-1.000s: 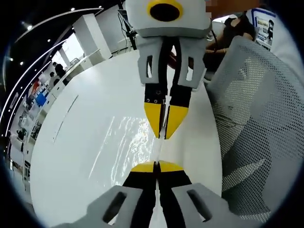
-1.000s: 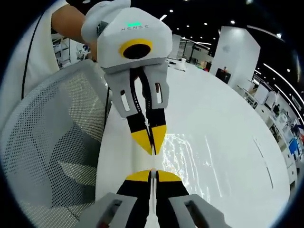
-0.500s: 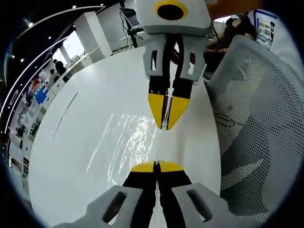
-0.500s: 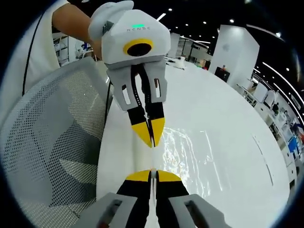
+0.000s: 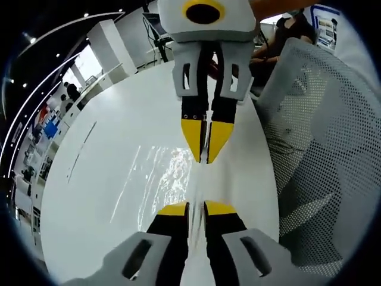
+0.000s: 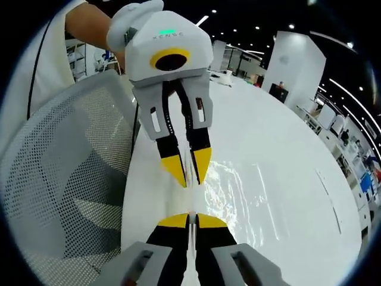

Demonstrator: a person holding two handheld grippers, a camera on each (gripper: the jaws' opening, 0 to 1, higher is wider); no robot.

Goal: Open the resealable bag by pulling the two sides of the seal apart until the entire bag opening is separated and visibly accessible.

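We saw the clear resealable bag (image 5: 169, 179) lying on the white table (image 5: 107, 155), its crinkled film glinting, with its top edge lifted and stretched between the two grippers. In the right gripper view the bag (image 6: 235, 193) spread away to the right of the jaws across the table (image 6: 286, 149).

The left gripper (image 5: 196, 208) rose from the bottom of its own view with its yellow tips a little apart, and the bag's thin top edge ran up through the narrow gap between them; we could not tell whether the pads were actually biting on the film. In the right gripper view the same left gripper (image 6: 190, 177) hung down from above, its tips likewise slightly parted around the pale strip of the bag.

The right gripper (image 6: 189, 219) had its yellow tips pressed together on the bag's edge, which stood as a thin line between them. In the left gripper view the right gripper (image 5: 206, 156) pointed down, tips nearly closed on the same strip.

A white mesh chair back (image 5: 321, 137) stood just beside the table, also seen in the right gripper view (image 6: 65, 179). A person's arm (image 6: 92, 27) reached to the left gripper.
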